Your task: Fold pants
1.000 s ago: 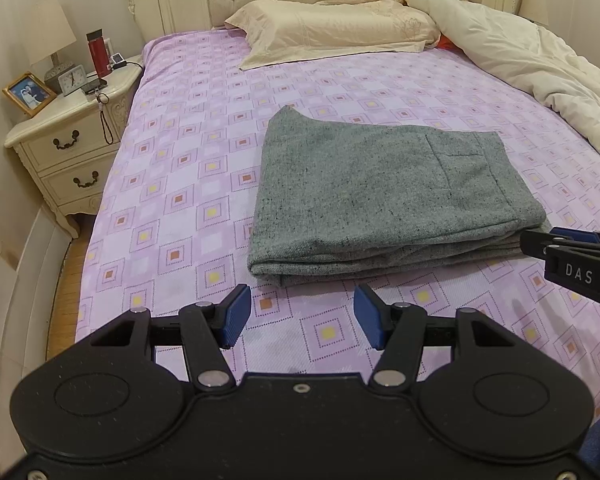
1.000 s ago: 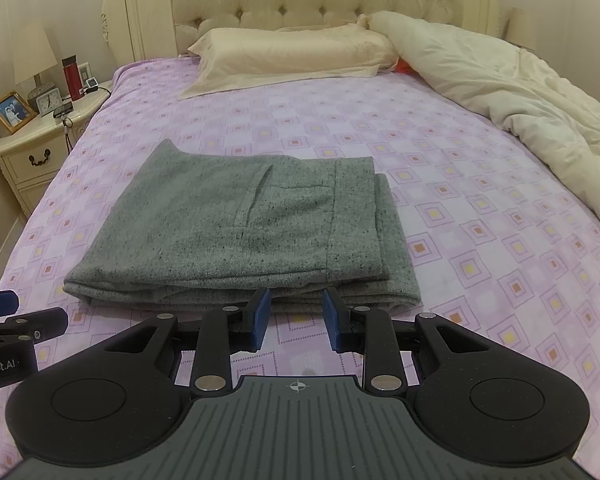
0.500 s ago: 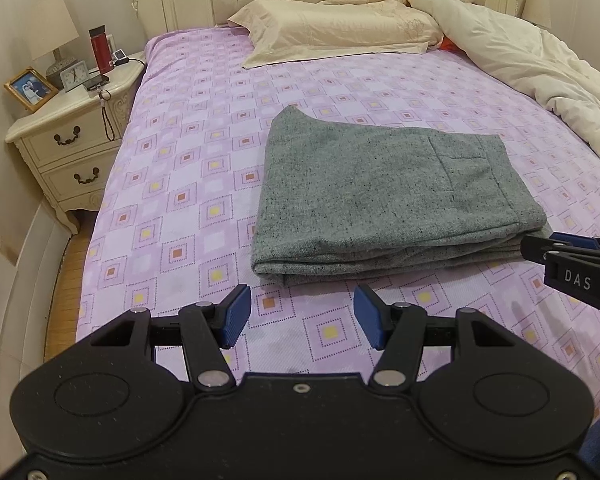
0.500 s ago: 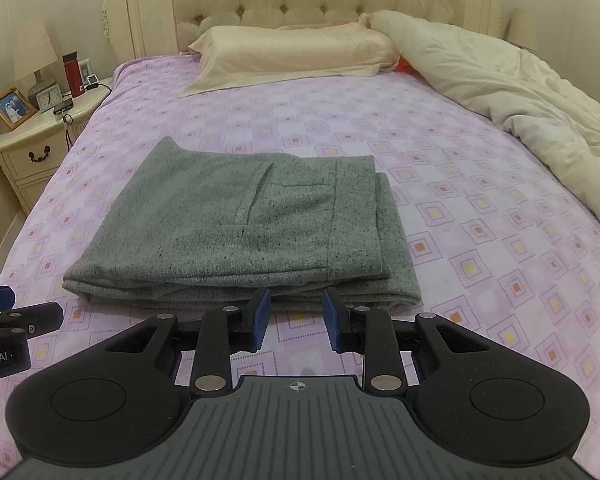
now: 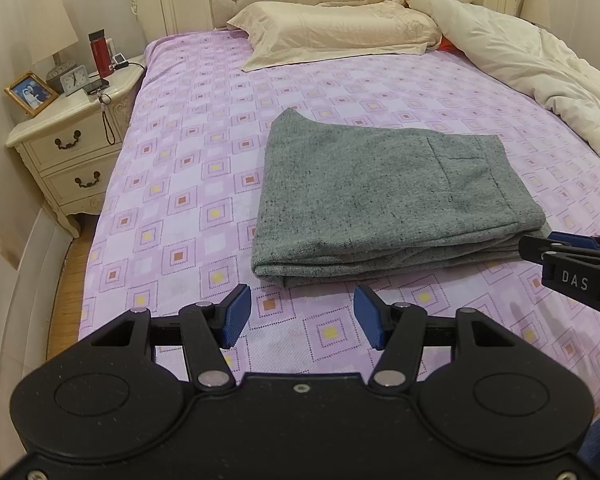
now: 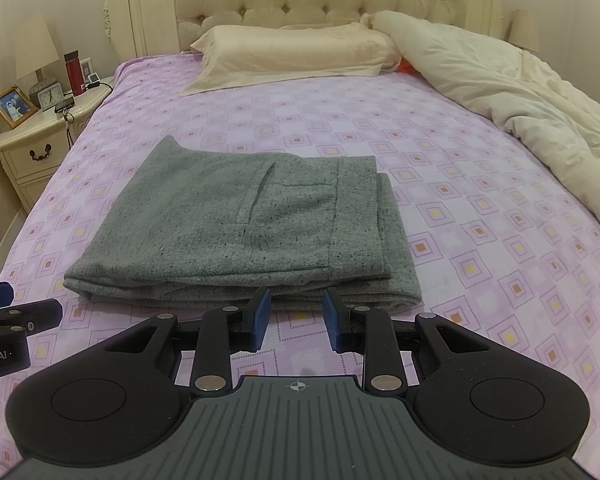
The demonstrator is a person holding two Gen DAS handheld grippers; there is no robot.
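Note:
Grey pants (image 5: pixel 388 196) lie folded in a flat rectangular stack on the purple patterned bed sheet (image 5: pixel 188 200); they also show in the right wrist view (image 6: pixel 244 236), back pocket facing up. My left gripper (image 5: pixel 300 317) is open and empty, held just short of the stack's near left corner. My right gripper (image 6: pixel 294 318) is open and empty, just short of the stack's near edge. The right gripper also shows at the right edge of the left wrist view (image 5: pixel 572 264), beside the stack's near right corner.
A cream pillow (image 5: pixel 336 32) and a bunched cream duvet (image 5: pixel 540 72) lie at the head and right side of the bed. A bedside table (image 5: pixel 68 136) with a lamp, clock, photo frame and red bottle stands at the left. Wooden floor shows beside the bed.
Both grippers have drawn back slightly from the pants; the views shifted a little. The pants have not moved.

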